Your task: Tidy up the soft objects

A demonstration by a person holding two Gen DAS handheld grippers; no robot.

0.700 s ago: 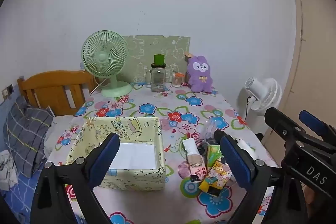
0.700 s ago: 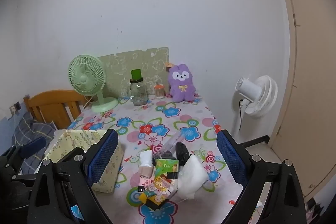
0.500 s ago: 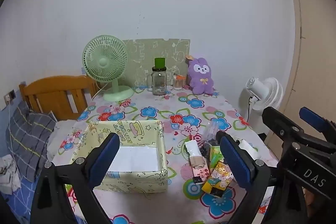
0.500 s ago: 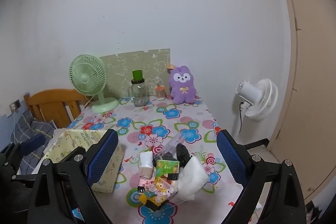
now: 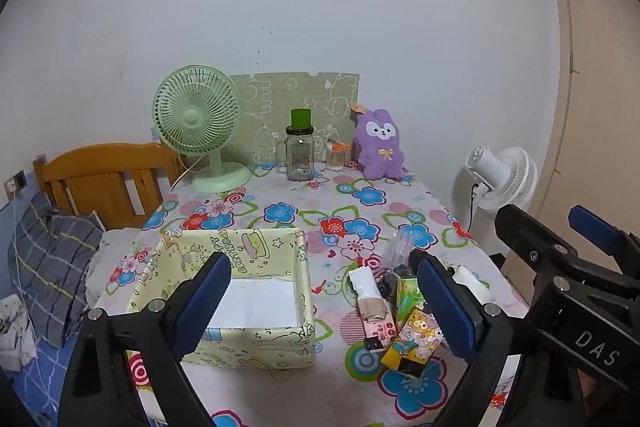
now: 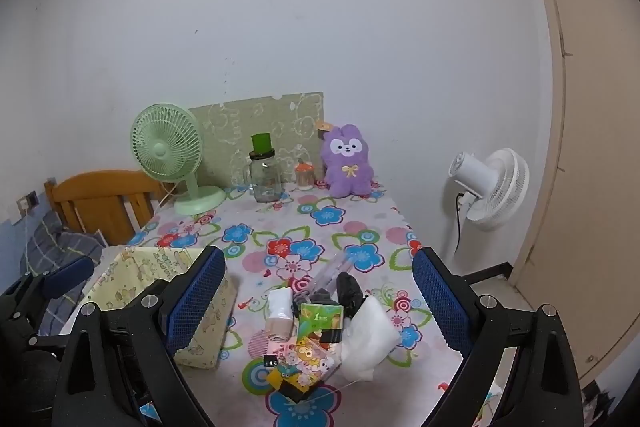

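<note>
1. Plainly, both grippers hang above the near edge of the table (image 5: 416, 195), and each has its jaws spread wide with nothing between them.
2. Left gripper (image 5: 324, 291): its blue pads frame the box (image 5: 240, 255) on one side and the pile (image 5: 400, 315) on the other, touching neither.
3. Right gripper (image 6: 316, 291): it looks down over the pile (image 6: 320, 331), well above it; its frame also shows at the right edge of the left view.
4. The box is yellow-green with cartoon prints, open at the top, white inside and holding nothing; it stands on the near left part of the floral cloth.
5. The pile lies just right of the box, apart from it: a tissue pack (image 6: 280, 311), a green packet (image 6: 320, 319), a yellow cartoon packet (image 6: 300, 363), a white pouch (image 6: 370, 339), and some dark things behind that I cannot make out.
6. A purple plush (image 5: 378, 145) sits upright at the far edge by the wall.
7. Left of the plush stand a small jar (image 5: 335, 157), a glass jar (image 5: 300, 157) with a green lid, and a green fan (image 5: 196, 119).
8. A white fan (image 6: 492, 183) stands beside the table on the right; a wooden headboard (image 5: 104, 179) is at far left.
</note>
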